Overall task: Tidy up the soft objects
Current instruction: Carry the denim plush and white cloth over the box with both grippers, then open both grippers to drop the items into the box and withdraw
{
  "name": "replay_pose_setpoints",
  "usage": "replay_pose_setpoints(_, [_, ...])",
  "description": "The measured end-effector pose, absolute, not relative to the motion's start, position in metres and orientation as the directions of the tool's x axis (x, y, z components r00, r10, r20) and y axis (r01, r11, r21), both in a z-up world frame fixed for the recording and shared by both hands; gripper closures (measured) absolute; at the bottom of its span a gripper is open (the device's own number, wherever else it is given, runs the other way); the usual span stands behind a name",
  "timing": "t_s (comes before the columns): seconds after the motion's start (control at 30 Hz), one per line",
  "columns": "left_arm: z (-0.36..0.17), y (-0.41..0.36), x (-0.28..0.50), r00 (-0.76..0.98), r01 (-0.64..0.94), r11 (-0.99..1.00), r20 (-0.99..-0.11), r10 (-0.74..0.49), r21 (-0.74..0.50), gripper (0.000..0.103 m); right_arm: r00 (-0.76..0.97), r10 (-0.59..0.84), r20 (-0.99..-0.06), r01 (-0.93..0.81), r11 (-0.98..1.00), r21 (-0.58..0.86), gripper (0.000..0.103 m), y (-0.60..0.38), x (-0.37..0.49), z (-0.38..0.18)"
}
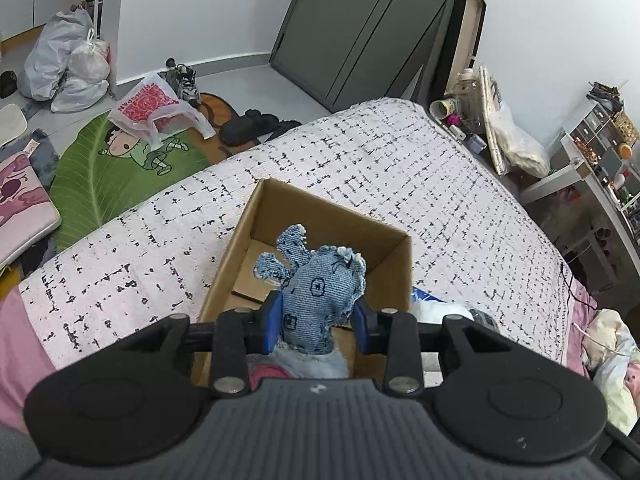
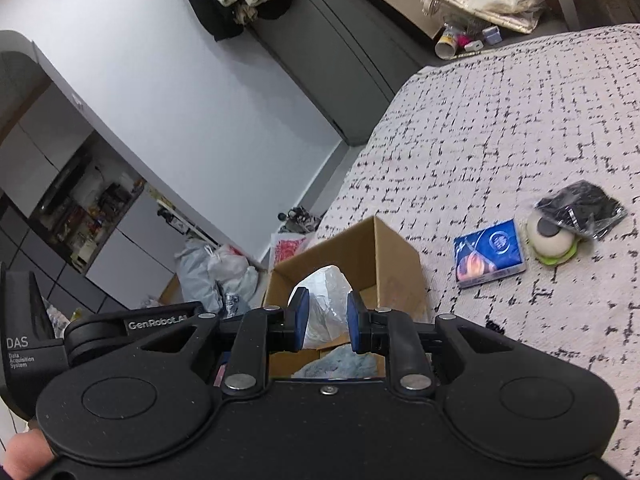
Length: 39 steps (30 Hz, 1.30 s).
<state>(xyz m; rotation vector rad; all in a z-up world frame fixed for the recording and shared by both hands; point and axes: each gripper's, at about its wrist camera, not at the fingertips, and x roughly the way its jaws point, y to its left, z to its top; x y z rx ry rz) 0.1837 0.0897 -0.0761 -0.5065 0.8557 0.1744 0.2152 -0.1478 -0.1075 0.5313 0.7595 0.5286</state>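
A lived-in bedroom — white black-flecked bedspread (image 1: 360, 152) fills the middle, dark grey wardrobe (image 1: 360, 28) at top, green leaf-shaped floor mat (image 1: 100, 176) left.

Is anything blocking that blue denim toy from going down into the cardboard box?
Nothing visible does. The denim toy, held by the left gripper, sits above the open cardboard box, which has no lid or flap across its opening.

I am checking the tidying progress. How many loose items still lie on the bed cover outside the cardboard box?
3. The blue packet lies right of the cardboard box, the round cream object beside it, and the black wrapped bundle against that. Others may be hidden behind the grippers.
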Motion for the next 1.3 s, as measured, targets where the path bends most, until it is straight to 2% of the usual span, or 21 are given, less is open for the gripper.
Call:
replay_pose_setpoints(0.17, [-0.087,0.092,0.191,0.627,-0.346,0.882,-0.778,-0.037,-0.321,0.068,0.600,0.615,-0.512,-0.251,0.753,0.609,0.083,-0.136,0.217,-0.112])
replay_pose_setpoints(0.27, [-0.091,0.094,0.193,0.617,-0.348,0.886,-0.787,-0.030,-0.307,0.064,0.596,0.611,-0.521,-0.247,0.757,0.605,0.083,-0.132,0.218,-0.115])
replay_pose_setpoints(0.4, [-0.093,0.093,0.194,0.595,-0.338,0.898,-0.804,-0.029,-0.282,0.049,0.584,0.624,-0.519,-0.255,0.748,0.613,0.082,-0.131,0.219,-0.119])
replay_pose_setpoints(0.53, [-0.092,0.092,0.190,0.592,-0.340,0.904,-0.806,-0.007,-0.258,0.041,0.570,0.623,-0.536,-0.250,0.753,0.609,0.079,-0.132,0.221,-0.121])
replay_pose_setpoints(0.63, [-0.090,0.091,0.188,0.594,-0.341,0.906,-0.804,0.001,-0.251,0.034,0.564,0.623,-0.542,-0.240,0.752,0.614,0.066,-0.135,0.221,-0.120])
replay_pose_setpoints(0.7, [-0.086,0.088,0.188,0.597,-0.334,0.911,-0.802,0.004,-0.244,0.031,0.575,0.614,-0.541,-0.236,0.758,0.608,0.049,-0.138,0.219,-0.116])
replay_pose_setpoints(0.77, [-0.083,0.084,0.186,0.593,-0.325,0.917,-0.805,0.008,-0.230,0.025,0.590,0.601,-0.539,-0.238,0.767,0.596,0.041,-0.142,0.217,-0.110])
replay_pose_setpoints(0.9, [-0.077,0.077,0.182,0.602,-0.315,0.923,-0.798,0.014,-0.221,0.023,0.608,0.576,-0.547,-0.228,0.786,0.574,0.020,-0.151,0.212,-0.098])
replay_pose_setpoints(0.97, [-0.075,0.073,0.180,0.603,-0.314,0.924,-0.797,0.016,-0.219,0.022,0.619,0.554,-0.557,-0.223,0.804,0.552,0.016,-0.157,0.210,-0.092])
replay_pose_setpoints(1.07, [-0.069,0.069,0.176,0.615,-0.313,0.924,-0.789,0.023,-0.218,0.014,0.625,0.533,-0.570,-0.226,0.823,0.521,0.015,-0.165,0.211,-0.081])
replay_pose_setpoints(1.23, [-0.054,0.060,0.169,0.649,-0.309,0.924,-0.760,0.030,-0.227,0.001,0.661,0.494,-0.565,-0.235,0.851,0.469,0.007,-0.184,0.212,-0.061])
replay_pose_setpoints(1.3, [-0.048,0.056,0.166,0.666,-0.311,0.917,-0.745,0.025,-0.248,0.001,0.669,0.474,-0.572,-0.234,0.865,0.443,0.007,-0.193,0.215,-0.055])
